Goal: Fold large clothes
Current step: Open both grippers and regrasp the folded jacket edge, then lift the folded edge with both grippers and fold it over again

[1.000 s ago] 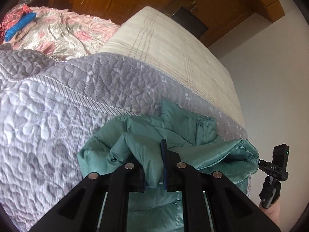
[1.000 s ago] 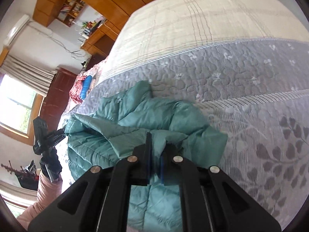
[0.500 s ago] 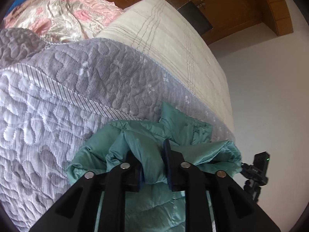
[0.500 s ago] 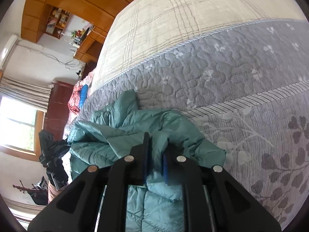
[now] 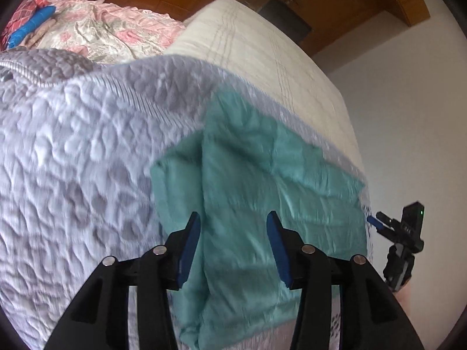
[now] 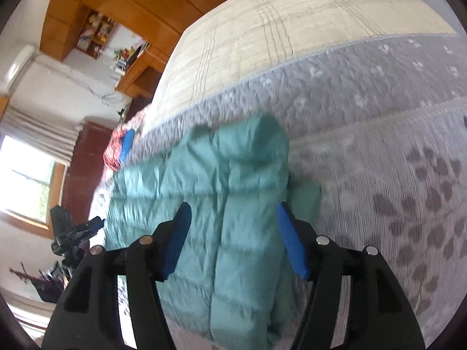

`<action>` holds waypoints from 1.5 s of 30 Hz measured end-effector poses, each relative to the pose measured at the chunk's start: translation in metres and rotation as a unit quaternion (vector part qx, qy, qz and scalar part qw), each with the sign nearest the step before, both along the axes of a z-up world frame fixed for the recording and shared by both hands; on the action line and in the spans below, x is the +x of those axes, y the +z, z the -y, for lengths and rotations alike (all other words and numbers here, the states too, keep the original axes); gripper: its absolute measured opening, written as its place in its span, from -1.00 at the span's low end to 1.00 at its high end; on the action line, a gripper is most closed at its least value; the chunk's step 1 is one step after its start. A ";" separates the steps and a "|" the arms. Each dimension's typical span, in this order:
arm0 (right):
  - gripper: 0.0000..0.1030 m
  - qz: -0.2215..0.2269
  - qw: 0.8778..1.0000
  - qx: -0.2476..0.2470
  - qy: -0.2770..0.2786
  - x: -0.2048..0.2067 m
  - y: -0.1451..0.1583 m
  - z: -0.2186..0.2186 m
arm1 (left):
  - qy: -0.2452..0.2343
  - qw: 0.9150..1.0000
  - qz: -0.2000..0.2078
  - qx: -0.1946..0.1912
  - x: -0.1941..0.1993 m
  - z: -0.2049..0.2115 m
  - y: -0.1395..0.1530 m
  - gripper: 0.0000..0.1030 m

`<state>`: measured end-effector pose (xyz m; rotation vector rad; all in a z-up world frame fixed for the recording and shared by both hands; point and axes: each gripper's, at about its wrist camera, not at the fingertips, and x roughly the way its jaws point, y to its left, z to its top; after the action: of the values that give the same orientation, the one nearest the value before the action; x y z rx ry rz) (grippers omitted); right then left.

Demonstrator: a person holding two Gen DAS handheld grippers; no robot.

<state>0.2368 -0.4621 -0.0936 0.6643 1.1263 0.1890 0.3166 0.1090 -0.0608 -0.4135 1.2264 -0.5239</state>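
Observation:
A teal puffer jacket point(image 5: 256, 192) lies spread and folded over on the grey quilted bedspread point(image 5: 76, 157). It also shows in the right wrist view point(image 6: 221, 192). My left gripper point(image 5: 233, 233) is open and empty, its blue pads just above the jacket's near part. My right gripper point(image 6: 233, 230) is open and empty, hovering over the jacket's right side. The right gripper point(image 5: 400, 233) shows at the far right of the left wrist view. The left gripper point(image 6: 73, 233) shows at the left of the right wrist view.
A cream striped mattress point(image 5: 262, 46) lies beyond the bedspread. A pink floral quilt point(image 5: 111, 32) and a blue and red bundle point(image 5: 26, 26) sit at the bed's far left. Wooden wardrobes point(image 6: 116, 3) and a window point(image 6: 26, 186) are behind.
Both grippers were shut on bunched jacket fabric; now both are open and the jacket lies flatter on the bedspread. Both grippers have drawn back slightly.

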 end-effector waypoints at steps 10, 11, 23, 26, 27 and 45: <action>-0.49 -0.020 0.999 -0.009 0.026 -0.038 -0.018 -0.031 | -0.002 1.000 0.008 0.024 -0.051 0.009 -0.016 -0.63; -0.62 -0.014 0.999 -0.015 0.028 -0.036 -0.015 -0.035 | 0.003 1.000 0.014 0.020 -0.053 0.009 -0.014 -0.76; -0.80 -0.056 0.998 -0.020 0.008 -0.006 -0.056 -0.042 | 0.037 0.999 -0.002 0.027 -0.069 -0.007 -0.056 -0.82; -0.78 -0.064 0.998 -0.023 0.003 -0.006 -0.058 -0.040 | 0.032 0.998 0.000 0.051 -0.070 -0.002 -0.055 -0.76; -0.75 -0.065 0.997 -0.033 0.000 -0.007 -0.053 -0.039 | 0.030 0.998 -0.002 0.058 -0.071 0.001 -0.051 -0.74; -0.51 0.000 0.986 -0.153 0.070 0.003 0.005 -0.158 | -0.004 0.986 0.105 0.128 -0.071 0.128 0.020 -0.61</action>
<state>0.2401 -0.3044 -0.0888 0.3122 1.1736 0.1307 0.2454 -0.0192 -0.0412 -0.1323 1.0752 -0.3996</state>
